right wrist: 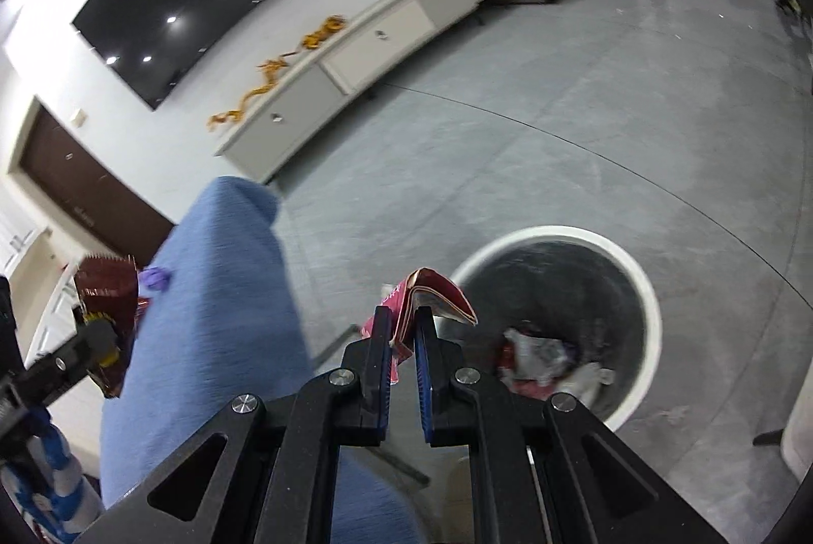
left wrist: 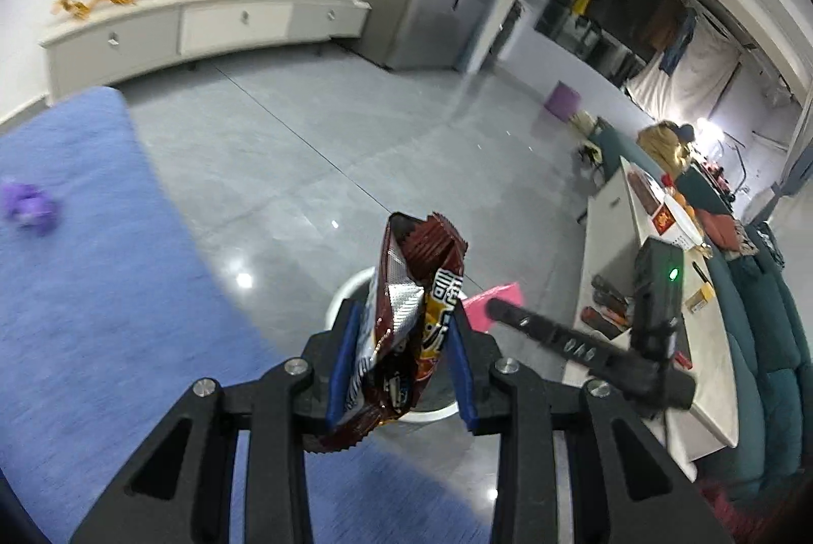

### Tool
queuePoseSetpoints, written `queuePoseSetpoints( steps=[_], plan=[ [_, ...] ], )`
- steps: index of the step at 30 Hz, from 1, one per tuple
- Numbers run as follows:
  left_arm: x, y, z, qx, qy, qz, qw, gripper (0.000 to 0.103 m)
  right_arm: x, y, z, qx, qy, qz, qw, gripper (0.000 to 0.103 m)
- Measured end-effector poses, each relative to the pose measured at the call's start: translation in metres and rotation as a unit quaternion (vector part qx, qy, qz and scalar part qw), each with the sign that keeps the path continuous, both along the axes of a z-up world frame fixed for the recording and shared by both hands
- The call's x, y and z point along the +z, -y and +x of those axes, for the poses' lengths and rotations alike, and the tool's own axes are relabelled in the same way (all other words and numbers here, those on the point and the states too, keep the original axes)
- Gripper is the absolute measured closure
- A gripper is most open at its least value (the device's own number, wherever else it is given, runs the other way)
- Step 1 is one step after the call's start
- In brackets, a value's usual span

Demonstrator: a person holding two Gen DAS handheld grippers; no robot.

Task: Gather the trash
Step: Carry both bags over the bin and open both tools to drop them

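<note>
A brown snack bag (left wrist: 406,320) is pinched upright by the left gripper (left wrist: 404,340). A folded pink wrapper (right wrist: 432,297) is clamped by the right gripper (right wrist: 404,335), fingers nearly together. A white bin (right wrist: 645,290) is seen just right of those fingertips.

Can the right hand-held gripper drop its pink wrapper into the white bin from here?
Probably yes. The right hand-held gripper pinches the pink wrapper right beside the white bin, whose top is open, with nothing between them.

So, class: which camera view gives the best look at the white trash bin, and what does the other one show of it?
The right wrist view: the white trash bin shows its whole round rim and the crumpled trash inside. In the left wrist view only slivers of rim show behind the snack bag clamped in the left gripper.
</note>
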State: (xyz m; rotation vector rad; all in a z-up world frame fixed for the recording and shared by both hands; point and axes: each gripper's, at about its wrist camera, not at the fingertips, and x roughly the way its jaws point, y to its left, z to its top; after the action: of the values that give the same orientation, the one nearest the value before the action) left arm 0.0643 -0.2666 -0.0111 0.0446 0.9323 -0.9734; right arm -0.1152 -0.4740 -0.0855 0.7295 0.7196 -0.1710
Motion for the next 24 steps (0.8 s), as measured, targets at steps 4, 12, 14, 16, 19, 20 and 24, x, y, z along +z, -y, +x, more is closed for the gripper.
queuePoseSetpoints(
  steps=[4, 12, 14, 16, 19, 20, 24],
  plan=[
    [-0.017, 0.048, 0.004, -0.018, -0.017, 0.015, 0.9996, 0.070, -0.026, 0.024, -0.002, -0.017, -0.020, 0.011, 1.000, 0.092],
    [-0.048, 0.104, 0.016, -0.021, -0.063, 0.017, 0.9976, 0.036, -0.063, 0.052, -0.005, -0.042, -0.055, 0.031, 0.997, 0.056],
    [-0.055, 0.111, 0.016, -0.020, -0.067, 0.023, 0.9973, 0.036, -0.067, 0.057, -0.008, -0.048, -0.059, 0.034, 0.997, 0.055],
    [-0.058, 0.112, 0.015, -0.020, -0.068, 0.025, 0.9972, 0.036, -0.069, 0.060, -0.012, -0.053, -0.062, 0.036, 0.996, 0.055],
    [-0.055, 0.109, 0.010, -0.016, -0.056, 0.026, 0.9980, 0.036, -0.071, 0.065, -0.020, -0.060, -0.060, 0.041, 0.996, 0.055],
    [-0.052, 0.106, 0.007, -0.013, -0.046, 0.026, 0.9985, 0.036, -0.069, 0.065, -0.022, -0.062, -0.058, 0.042, 0.995, 0.055],
    [-0.035, 0.088, -0.004, 0.006, -0.011, 0.022, 0.9997, 0.036, -0.060, 0.059, -0.029, -0.064, -0.050, 0.036, 0.996, 0.055]
  ],
)
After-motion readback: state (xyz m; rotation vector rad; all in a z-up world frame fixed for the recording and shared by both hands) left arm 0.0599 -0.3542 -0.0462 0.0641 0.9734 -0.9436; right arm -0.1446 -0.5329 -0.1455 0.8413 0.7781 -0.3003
